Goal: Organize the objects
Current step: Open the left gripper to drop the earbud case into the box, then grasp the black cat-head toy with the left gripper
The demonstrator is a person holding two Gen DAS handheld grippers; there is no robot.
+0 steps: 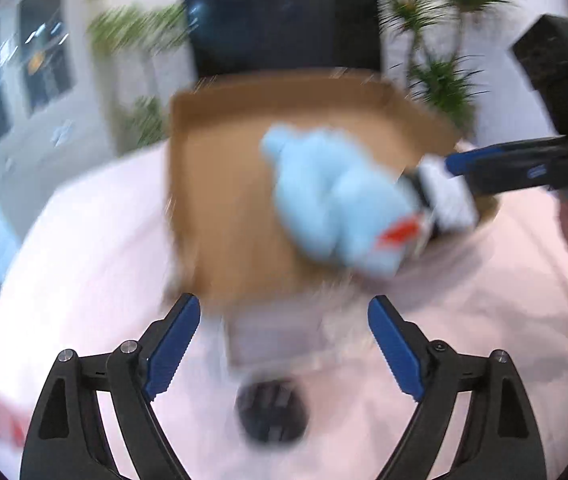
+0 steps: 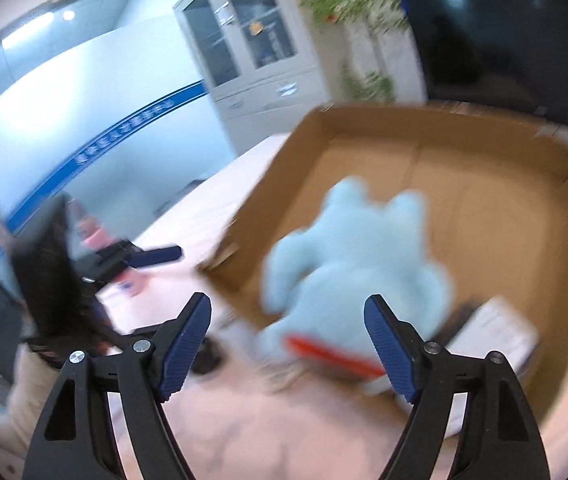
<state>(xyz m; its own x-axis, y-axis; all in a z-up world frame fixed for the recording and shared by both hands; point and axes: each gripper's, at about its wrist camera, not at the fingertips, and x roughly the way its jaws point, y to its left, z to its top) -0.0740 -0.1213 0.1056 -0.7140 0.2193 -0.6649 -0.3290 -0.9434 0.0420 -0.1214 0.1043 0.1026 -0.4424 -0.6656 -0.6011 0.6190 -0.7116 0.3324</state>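
A light blue plush toy (image 1: 336, 196) with a red tag lies in the open cardboard box (image 1: 219, 216); it also shows in the right wrist view (image 2: 360, 264), inside the box (image 2: 524, 216). A white boxed item (image 2: 496, 332) lies beside the toy in the box. My left gripper (image 1: 284, 352) is open and empty above the pink table, just short of the box. My right gripper (image 2: 288, 348) is open and empty, with its fingers just behind the toy. In the left wrist view the right gripper reaches in from the right, its fingers (image 1: 472, 160) near the toy. Both views are motion-blurred.
A pink cloth covers the table (image 1: 83, 264). A dark round object (image 1: 271, 412) and a flat pale item (image 1: 275, 336) lie on it near my left gripper. A dark screen (image 1: 284, 24), plants and a grey cabinet (image 2: 251, 48) stand behind.
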